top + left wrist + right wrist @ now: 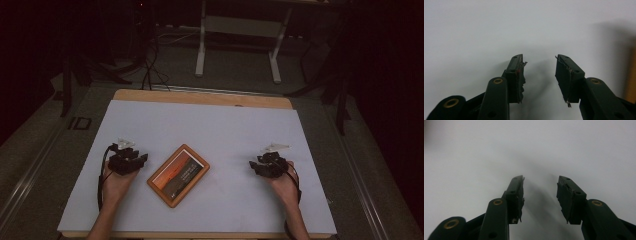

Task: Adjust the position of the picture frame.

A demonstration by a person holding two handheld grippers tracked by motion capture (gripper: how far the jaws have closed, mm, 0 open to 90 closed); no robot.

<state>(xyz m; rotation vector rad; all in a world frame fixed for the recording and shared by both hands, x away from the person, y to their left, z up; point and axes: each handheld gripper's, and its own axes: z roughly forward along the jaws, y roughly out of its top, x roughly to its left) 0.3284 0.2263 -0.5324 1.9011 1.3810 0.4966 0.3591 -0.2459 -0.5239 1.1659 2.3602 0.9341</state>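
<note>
Resting on the white table (210, 125) either side of the framed picture (178, 175), the left gripper (126, 150) and right gripper (270, 155) stand released and empty, seemingly poised to take it from both sides.

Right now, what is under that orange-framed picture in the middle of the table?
The framed picture lies flat on the white sheet that covers the wooden table. Whatever might sit directly beneath the frame is covered by it and cannot be seen.

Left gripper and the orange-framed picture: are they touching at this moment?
Apart. In the high view a strip of bare white table separates the left gripper from the framed picture; the left gripper view shows open jaws with nothing between them.
</note>
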